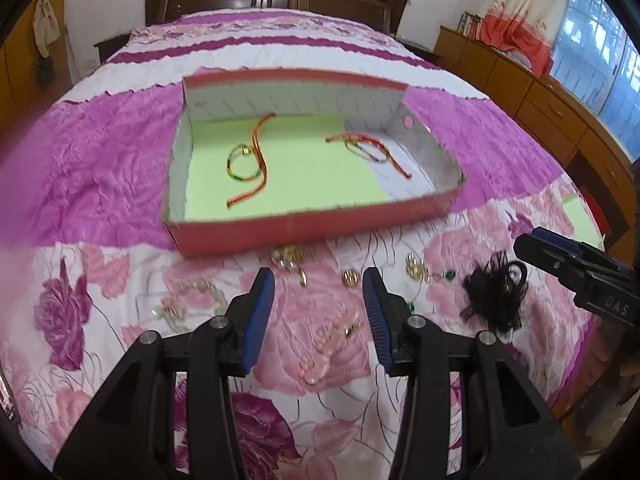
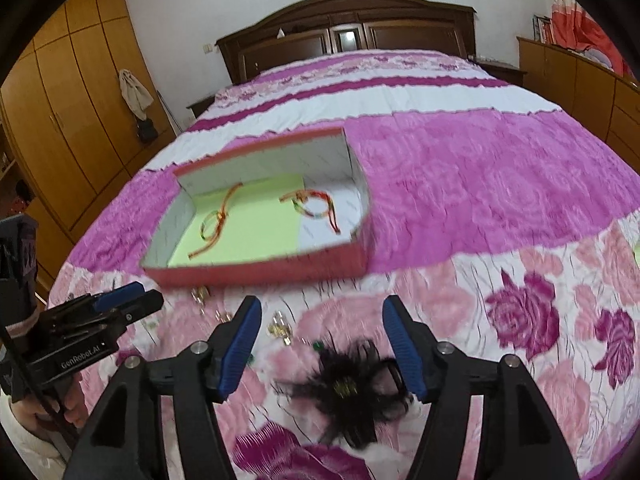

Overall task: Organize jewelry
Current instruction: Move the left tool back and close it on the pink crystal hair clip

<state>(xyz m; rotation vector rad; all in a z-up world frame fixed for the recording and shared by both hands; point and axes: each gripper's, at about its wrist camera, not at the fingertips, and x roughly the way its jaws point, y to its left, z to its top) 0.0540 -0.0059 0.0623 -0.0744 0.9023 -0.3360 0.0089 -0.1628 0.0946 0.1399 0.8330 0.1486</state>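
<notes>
Both claws hover over the bed [image 1: 100, 168], nearer than the box [image 1: 280, 236]. The left claw [image 1: 319, 280] gapes, empty, above a pink bracelet [image 1: 332, 340]. The right claw [image 2: 322, 310] gapes, empty, over a black hairpiece [image 2: 352, 388]. Gold rings [image 1: 351, 279] lie before the box; two cord bracelets [image 1: 246, 160] lie inside.

Bed [image 1: 100, 152] with pink/magenta floral quilt. Frame centre: open red shallow box [image 1: 280, 236]. Just below its front edge: scattered gold rings [image 1: 351, 279], pink bead bracelet [image 1: 332, 344], black feathered hair piece [image 2: 352, 384] lower right.
</notes>
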